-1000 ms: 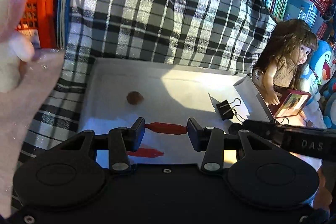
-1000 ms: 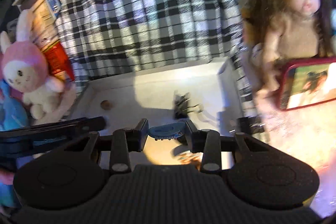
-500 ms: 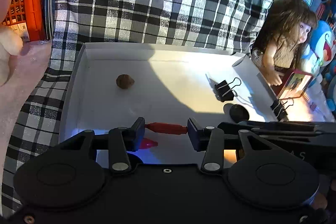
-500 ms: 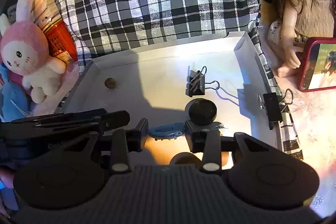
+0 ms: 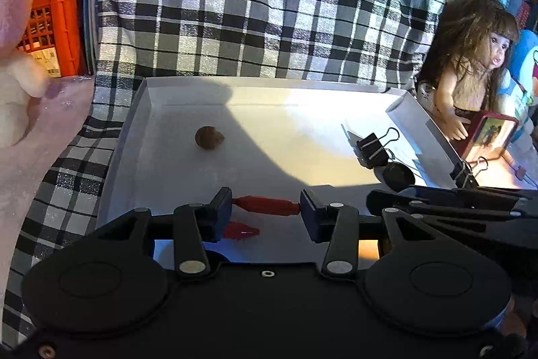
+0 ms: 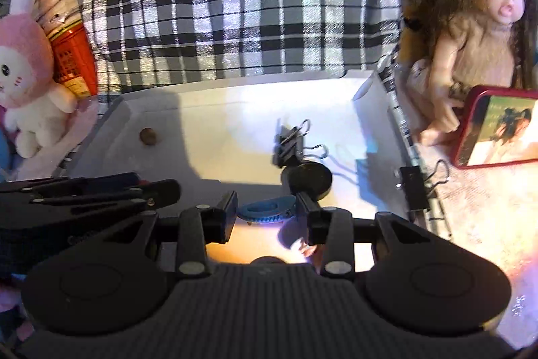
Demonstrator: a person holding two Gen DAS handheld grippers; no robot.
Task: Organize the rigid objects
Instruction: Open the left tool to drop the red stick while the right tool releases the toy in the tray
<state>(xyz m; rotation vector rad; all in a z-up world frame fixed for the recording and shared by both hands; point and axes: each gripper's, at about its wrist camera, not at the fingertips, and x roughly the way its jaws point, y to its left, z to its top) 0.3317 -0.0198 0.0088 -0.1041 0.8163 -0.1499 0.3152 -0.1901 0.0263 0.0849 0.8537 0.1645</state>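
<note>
My left gripper (image 5: 265, 207) is shut on a small red clip (image 5: 267, 205), held crosswise above the near part of a shallow white box (image 5: 134, 123). A second red clip (image 5: 240, 230) lies on the box floor just below it. My right gripper (image 6: 267, 211) is shut on a blue hair clip (image 6: 265, 210) over the same box (image 6: 376, 90). Inside the box lie a brown nut-like lump (image 5: 208, 138) (image 6: 148, 136), a black binder clip (image 5: 371, 147) (image 6: 289, 145) and a black round disc (image 5: 398, 175) (image 6: 309, 179). The two grippers sit side by side.
Another binder clip (image 6: 415, 185) grips the box's right wall. A long-haired doll (image 6: 477, 32) with a red-cased phone (image 6: 501, 130) sits to the right. A pink plush rabbit (image 6: 27, 83) and red crate (image 5: 57, 22) stand to the left. Plaid cloth (image 5: 252, 5) lies behind the box.
Both grippers have come a little lower and closer over the box, each keeping its clip. The views now look more steeply into the box, so more of its floor shows.
</note>
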